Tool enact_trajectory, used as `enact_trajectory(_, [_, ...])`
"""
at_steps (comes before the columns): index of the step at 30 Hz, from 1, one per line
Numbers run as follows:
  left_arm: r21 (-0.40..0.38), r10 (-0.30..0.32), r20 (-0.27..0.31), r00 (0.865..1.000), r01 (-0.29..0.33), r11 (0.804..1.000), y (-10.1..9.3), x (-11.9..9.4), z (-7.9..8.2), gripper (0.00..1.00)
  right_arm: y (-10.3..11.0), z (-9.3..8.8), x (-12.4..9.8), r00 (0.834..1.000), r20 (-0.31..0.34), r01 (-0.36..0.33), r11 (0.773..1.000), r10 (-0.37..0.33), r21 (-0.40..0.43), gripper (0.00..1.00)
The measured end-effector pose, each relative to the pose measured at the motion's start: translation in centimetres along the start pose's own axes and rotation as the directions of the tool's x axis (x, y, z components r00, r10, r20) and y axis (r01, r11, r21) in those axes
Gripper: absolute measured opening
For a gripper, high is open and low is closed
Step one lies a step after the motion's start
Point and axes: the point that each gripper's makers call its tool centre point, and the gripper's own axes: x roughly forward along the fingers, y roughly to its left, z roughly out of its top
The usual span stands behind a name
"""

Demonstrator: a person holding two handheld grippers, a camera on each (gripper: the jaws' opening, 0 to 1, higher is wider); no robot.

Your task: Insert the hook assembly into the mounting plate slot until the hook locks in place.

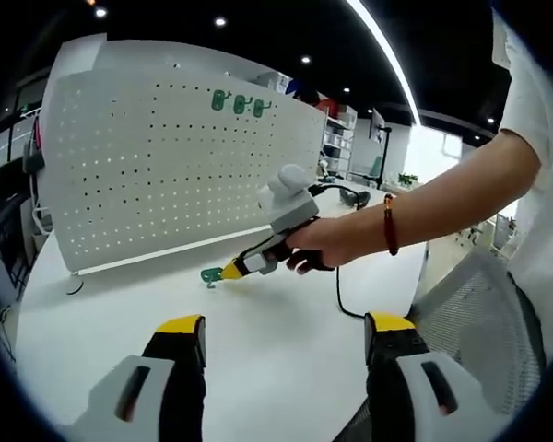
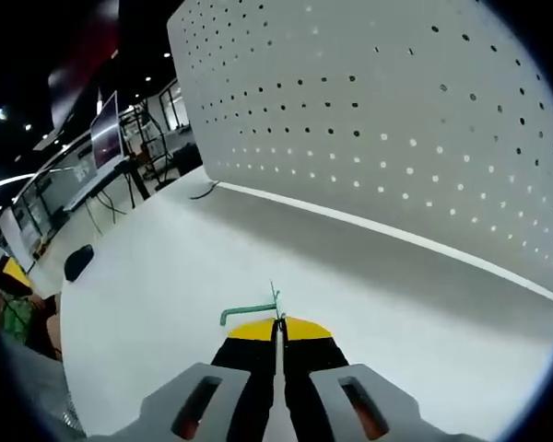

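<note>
Green hook low over table, pinched in right tool, pegboard upright behind

We view the pegboard from farther back in the left gripper view; the right gripper view faces the pegboard closely across the shared table.

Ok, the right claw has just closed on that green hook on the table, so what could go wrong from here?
1. The right claw pinches the green hook only at one end, so it might twist or slip when lifted.
2. The pegboard stands upright on small feet; pushing the hook in hard could tip or slide it.
3. The left claw hangs open and idle, so nothing steadies the board.
</note>
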Motion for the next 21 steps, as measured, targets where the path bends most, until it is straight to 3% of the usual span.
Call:
enact_trajectory(6, [0.015, -0.006, 0.001, 1.000, 0.006, 1.000, -0.3, 0.1, 0.4, 0.70, 0.5, 0.3, -1.1, 1.000, 0.017, -0.011, 1.000, 0.011, 0.006, 0.00])
enact_trajectory(9, [0.028, -0.008, -0.008, 1.000, 0.008, 1.000, -0.5, 0.2, 0.4, 0.70, 1.1, 0.1, -1.8, 0.999, -0.002, -0.038, 0.989, 0.038, 0.143, 0.00])
enact_trajectory(11, [0.033, -0.010, -0.010, 1.000, 0.011, 0.999, -0.6, 0.2, 0.4, 0.70, 1.1, 0.3, -2.3, 0.999, 0.026, -0.031, 0.995, 0.028, 0.092, 0.00])
enact_trajectory(21, [0.064, -0.006, -0.027, 1.000, 0.008, 0.998, -1.4, 0.1, 0.5, 0.70, 2.7, -0.2, -4.3, 0.997, 0.042, -0.064, 0.993, 0.060, 0.098, 0.00])
